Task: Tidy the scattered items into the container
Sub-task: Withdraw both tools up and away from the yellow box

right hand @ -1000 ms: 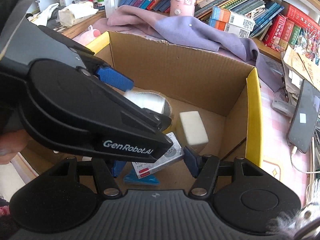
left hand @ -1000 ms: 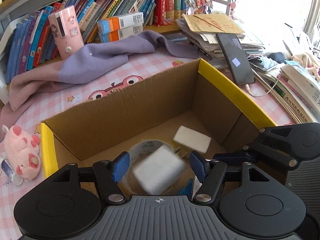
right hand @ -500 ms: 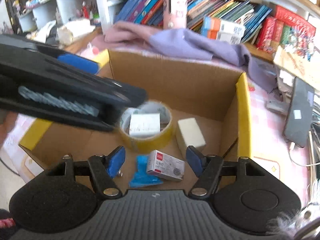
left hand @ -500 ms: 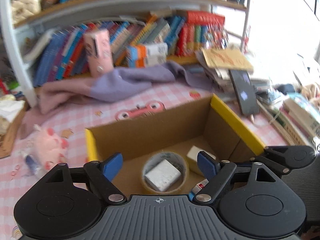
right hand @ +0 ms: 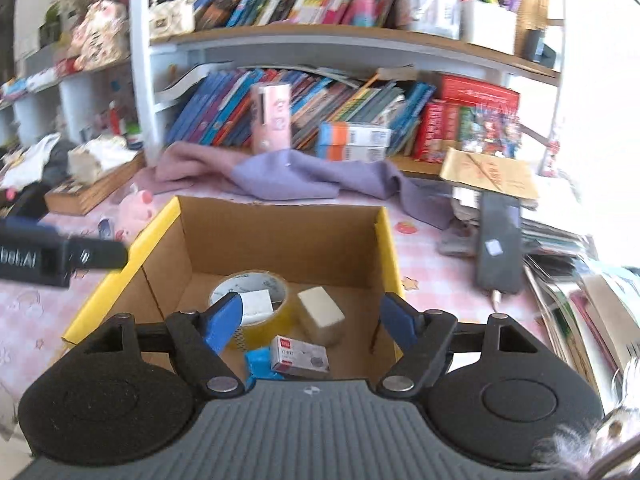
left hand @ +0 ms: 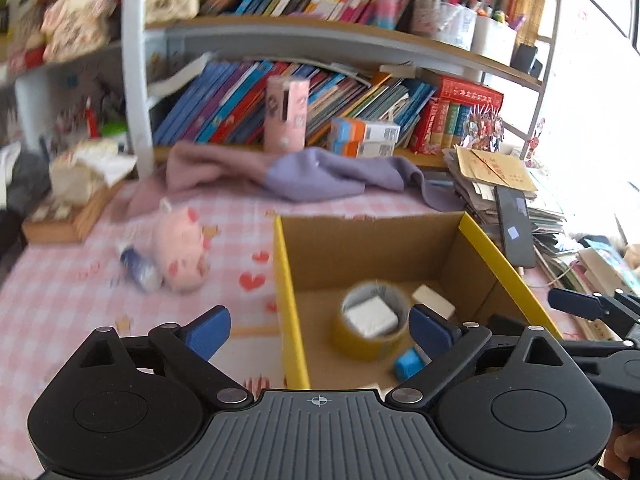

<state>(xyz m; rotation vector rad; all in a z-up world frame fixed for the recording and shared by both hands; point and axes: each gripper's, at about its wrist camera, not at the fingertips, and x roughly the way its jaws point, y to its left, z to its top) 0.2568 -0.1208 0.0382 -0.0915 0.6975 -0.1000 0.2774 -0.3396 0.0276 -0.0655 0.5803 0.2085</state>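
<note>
Now both grippers hang above the cardboard box, which sits on a pink checked surface with its top open and yellow tape along its side rims. The left gripper has its blue fingers spread wide and opening further, with nothing between them; they straddle the box's left yellow edge, one finger over the surface and the other over the box interior. The right gripper is partly open, its fingers also parting, and holds nothing; both fingers sit inside the span of the box walls.

On the box floor, a roll of yellow tape lies flat with a white block resting inside its ring. Just beside the roll lies a white eraser, and nearer the front wall a small printed box touches a blue item. The back half of the box floor is bare.

Outside, a pink plush pig and a small bottle lie on the surface to the left of the box, well apart from its edge. A lilac cloth is bunched behind the box, and a dark phone lies on stacked papers to the right.
</note>
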